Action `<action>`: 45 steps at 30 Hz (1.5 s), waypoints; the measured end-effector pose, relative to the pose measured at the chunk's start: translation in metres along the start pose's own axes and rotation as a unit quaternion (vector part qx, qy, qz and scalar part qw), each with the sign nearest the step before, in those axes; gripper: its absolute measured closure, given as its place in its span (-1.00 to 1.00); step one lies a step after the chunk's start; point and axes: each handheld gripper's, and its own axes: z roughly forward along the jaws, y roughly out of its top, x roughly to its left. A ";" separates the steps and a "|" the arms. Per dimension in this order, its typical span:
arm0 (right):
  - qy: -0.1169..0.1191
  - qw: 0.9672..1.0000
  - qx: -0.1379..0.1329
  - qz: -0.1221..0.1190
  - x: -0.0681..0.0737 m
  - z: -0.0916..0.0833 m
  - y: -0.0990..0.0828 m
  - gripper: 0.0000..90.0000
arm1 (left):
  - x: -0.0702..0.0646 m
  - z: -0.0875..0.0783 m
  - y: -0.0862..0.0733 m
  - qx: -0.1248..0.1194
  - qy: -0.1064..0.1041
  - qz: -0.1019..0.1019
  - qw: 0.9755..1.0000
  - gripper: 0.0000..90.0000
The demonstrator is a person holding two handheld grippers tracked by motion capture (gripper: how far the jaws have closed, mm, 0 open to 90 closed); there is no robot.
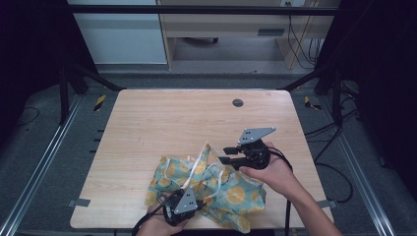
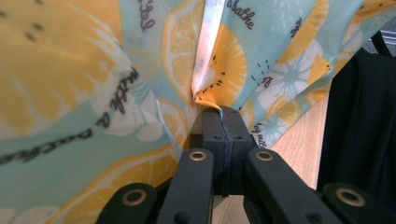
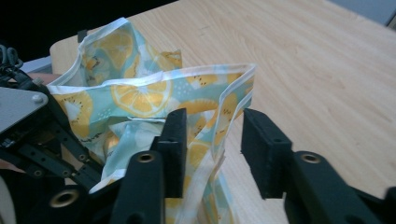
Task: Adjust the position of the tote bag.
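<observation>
1. Lay crumpled at the near edge of the wooden table [image 1: 162, 118]: a piece of lemon-print cloth [image 1: 223, 189], teal with yellow and orange citrus slices and a white hem.
2. Rested at the near left part of the cloth: the left gripper [image 1: 183, 205], held in the person's left hand [image 1: 160, 227] at the bottom of the high view.
3. Seen in the left gripper view: jaws pressed together on a fold of the cloth [image 2: 210, 74], the fabric pinched to a point right at the fingertips and fanning upward from there.
4. Visible on the cloth in that view: printed script lettering, too partial to read in full.
5. Sat just beyond the right side of the cloth: the right gripper [image 1: 229, 155], carried by the right hand [image 1: 275, 172], jaws pointed left toward the raised peak of fabric.
6. Seen in the right gripper view: jaws standing apart, with the hemmed edge of the cloth [image 3: 154, 98] rising between them; left pad close against the fabric, right pad clear of it, no pressing shown.
7. Seen farther off at the left edge of the right gripper view: part of the left gripper [image 3: 32, 135].
8. Set into the far part of the table: a small dark round cap [image 1: 238, 103], well apart from the cloth.
</observation>
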 end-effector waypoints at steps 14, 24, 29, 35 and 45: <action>0.036 0.999 -0.007 0.005 0.012 -0.009 -0.006 0.99 | 0.004 0.001 -0.001 -0.001 0.009 -0.008 1.000 1.00; 0.073 0.996 -0.045 -0.033 0.058 -0.040 -0.011 0.99 | 0.007 -0.002 -0.005 -0.011 0.008 -0.032 0.999 1.00; 0.097 0.994 -0.018 -0.038 0.077 -0.033 -0.037 0.99 | 0.007 -0.008 -0.007 -0.020 0.009 -0.053 0.998 0.90; 0.105 0.994 0.022 -0.031 0.085 -0.017 -0.070 0.99 | 0.002 -0.031 -0.006 -0.040 0.012 -0.060 0.997 0.62; 0.087 0.994 0.056 -0.022 0.076 -0.006 -0.094 0.99 | -0.004 -0.084 0.017 -0.088 0.016 -0.051 0.995 0.53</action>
